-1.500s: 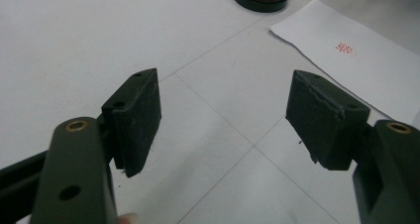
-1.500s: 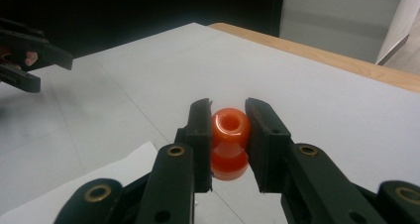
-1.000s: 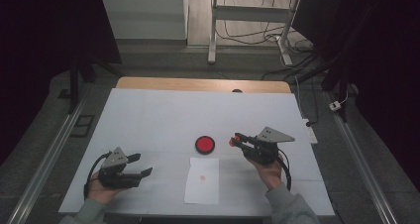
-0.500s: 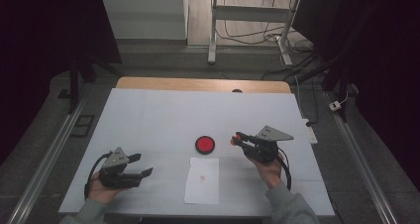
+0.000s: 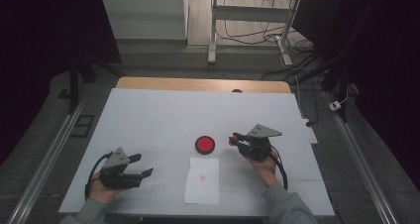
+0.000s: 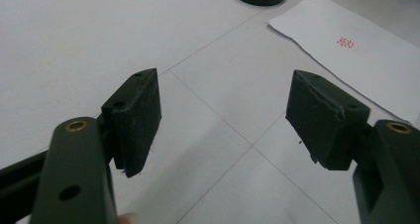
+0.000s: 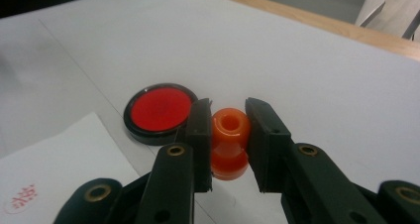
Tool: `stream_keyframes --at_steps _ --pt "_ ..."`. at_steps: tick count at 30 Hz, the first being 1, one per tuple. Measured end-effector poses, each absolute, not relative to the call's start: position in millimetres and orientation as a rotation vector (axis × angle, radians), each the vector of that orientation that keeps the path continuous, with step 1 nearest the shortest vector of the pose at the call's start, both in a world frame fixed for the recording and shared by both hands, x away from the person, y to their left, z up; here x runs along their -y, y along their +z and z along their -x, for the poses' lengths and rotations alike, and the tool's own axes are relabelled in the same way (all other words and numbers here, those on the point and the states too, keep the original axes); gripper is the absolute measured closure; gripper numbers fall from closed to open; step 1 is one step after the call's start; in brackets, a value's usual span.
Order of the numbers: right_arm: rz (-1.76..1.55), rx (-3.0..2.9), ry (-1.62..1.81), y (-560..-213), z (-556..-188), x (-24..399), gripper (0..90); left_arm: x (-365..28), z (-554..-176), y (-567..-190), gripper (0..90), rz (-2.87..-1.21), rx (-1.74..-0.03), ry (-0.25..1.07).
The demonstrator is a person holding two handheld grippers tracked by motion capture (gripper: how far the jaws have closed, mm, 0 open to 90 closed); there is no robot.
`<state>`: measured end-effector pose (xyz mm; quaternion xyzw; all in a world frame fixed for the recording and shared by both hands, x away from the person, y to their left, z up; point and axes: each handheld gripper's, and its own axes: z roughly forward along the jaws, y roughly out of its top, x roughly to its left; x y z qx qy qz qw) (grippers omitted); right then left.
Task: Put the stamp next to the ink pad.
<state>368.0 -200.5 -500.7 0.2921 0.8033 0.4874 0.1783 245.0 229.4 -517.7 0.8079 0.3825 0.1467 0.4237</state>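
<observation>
My right gripper (image 7: pixel 228 135) is low over the table (image 5: pixel 158 115), clamped on the orange stamp (image 7: pixel 229 142) beside the red ink pad (image 7: pixel 159 111). The stamp's long axis runs along the jaws, hollow end outward. Left gripper (image 6: pixel 223 115) rests open.

The red mark (image 6: pixel 346 42) stamped on the paper (image 6: pixel 366 65) is too blurred to read.

A white table (image 5: pixel 163 115) carries a red ink pad (image 5: pixel 204 144) and stamped paper (image 5: pixel 202 180).
</observation>
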Motion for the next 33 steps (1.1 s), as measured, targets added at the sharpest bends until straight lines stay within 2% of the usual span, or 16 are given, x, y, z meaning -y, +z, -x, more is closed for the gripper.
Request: stream_keyframes --at_steps 10,23,28,33 --pt "-0.800 -2.370 1.301 -518 -373 180 71.9 -230 -245 -518 29.6 -2.024 -0.960 0.361" --pt "-0.799 -2.444 1.236 -526 -374 175 70.9 -229 -246 -518 29.7 -2.027 -0.969 0.357" --pt "-0.797 -2.431 1.224 -525 -373 175 57.0 -229 -246 -519 29.6 -2.031 -0.965 0.358" --pt "-0.795 -2.389 1.274 -518 -371 178 50.7 -229 -246 -519 29.6 -2.029 -0.965 0.357"
